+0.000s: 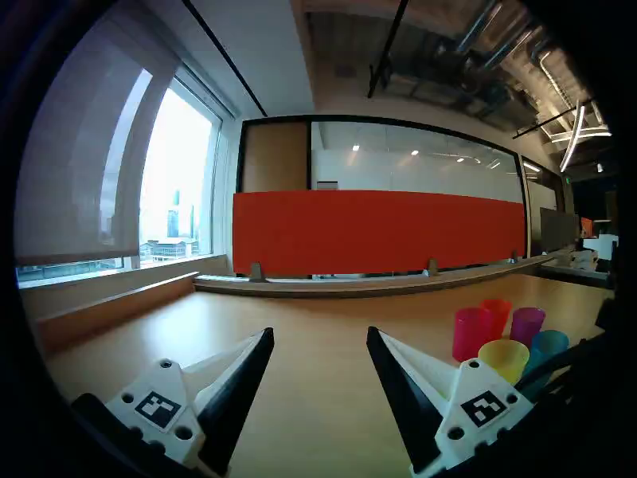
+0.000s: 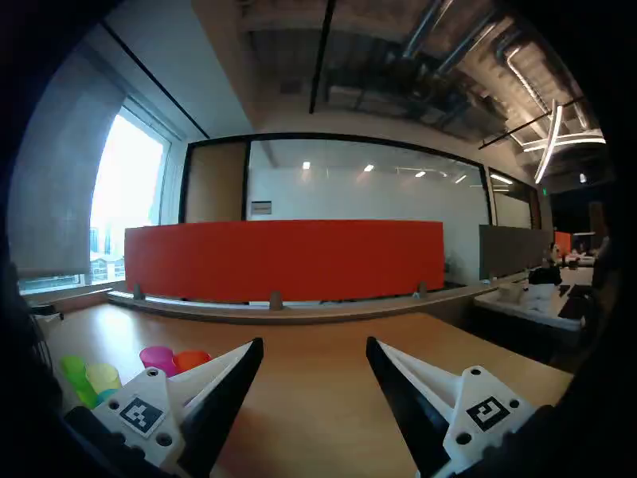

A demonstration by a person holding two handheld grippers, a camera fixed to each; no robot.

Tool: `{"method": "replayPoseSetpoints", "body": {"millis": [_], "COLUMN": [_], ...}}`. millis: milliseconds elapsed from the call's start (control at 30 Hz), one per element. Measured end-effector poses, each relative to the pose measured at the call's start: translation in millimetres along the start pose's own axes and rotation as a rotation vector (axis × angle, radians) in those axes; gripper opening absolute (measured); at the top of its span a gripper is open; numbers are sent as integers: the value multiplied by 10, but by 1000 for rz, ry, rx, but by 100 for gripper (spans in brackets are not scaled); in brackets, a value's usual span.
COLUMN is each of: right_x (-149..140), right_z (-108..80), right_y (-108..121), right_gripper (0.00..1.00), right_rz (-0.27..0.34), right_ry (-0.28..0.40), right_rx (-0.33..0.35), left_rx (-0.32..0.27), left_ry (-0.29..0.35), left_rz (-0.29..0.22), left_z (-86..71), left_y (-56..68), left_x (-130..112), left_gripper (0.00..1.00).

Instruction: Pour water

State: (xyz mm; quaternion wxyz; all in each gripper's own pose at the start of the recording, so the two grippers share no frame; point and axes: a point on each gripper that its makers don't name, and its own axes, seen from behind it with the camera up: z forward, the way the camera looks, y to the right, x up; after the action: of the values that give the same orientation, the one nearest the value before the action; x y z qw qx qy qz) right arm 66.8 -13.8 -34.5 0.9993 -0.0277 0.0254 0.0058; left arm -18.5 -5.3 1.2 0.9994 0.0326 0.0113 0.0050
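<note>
Cups (image 1: 503, 354) stand clustered on the wooden table (image 1: 318, 398), at three o'clock from my left gripper (image 1: 318, 331) and nine o'clock from my right gripper (image 2: 314, 341), both spread wide, gripping nothing.

On the light wooden tabletop (image 1: 239, 311), coloured plastic cups (image 1: 506, 352) cluster just right of the left gripper (image 1: 319, 330) and left of the right gripper (image 2: 314, 341), with a long red partition panel (image 1: 374, 231) ahead of both.
</note>
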Motion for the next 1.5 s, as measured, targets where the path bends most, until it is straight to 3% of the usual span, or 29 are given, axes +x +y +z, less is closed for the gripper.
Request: {"method": "replayPoseSetpoints", "body": {"millis": [667,1100,1500], "right_x": [-25,-123,-278], "right_z": [-8,128,252], "right_y": [89,-94,-94], "right_gripper": [100,100,100], "right_rz": [-43,-48,-28], "right_ry": [9,34,38], "right_rx": [-8,66,77], "left_rx": [-9,-9,-9], "left_ry": [-14,-14,-14], "left_rz": [2,2,2], "left_z": [24,21,19], "left_y": [15,9,17], "left_x": [-25,-23,-29], "left_gripper": [86,86,86]}}
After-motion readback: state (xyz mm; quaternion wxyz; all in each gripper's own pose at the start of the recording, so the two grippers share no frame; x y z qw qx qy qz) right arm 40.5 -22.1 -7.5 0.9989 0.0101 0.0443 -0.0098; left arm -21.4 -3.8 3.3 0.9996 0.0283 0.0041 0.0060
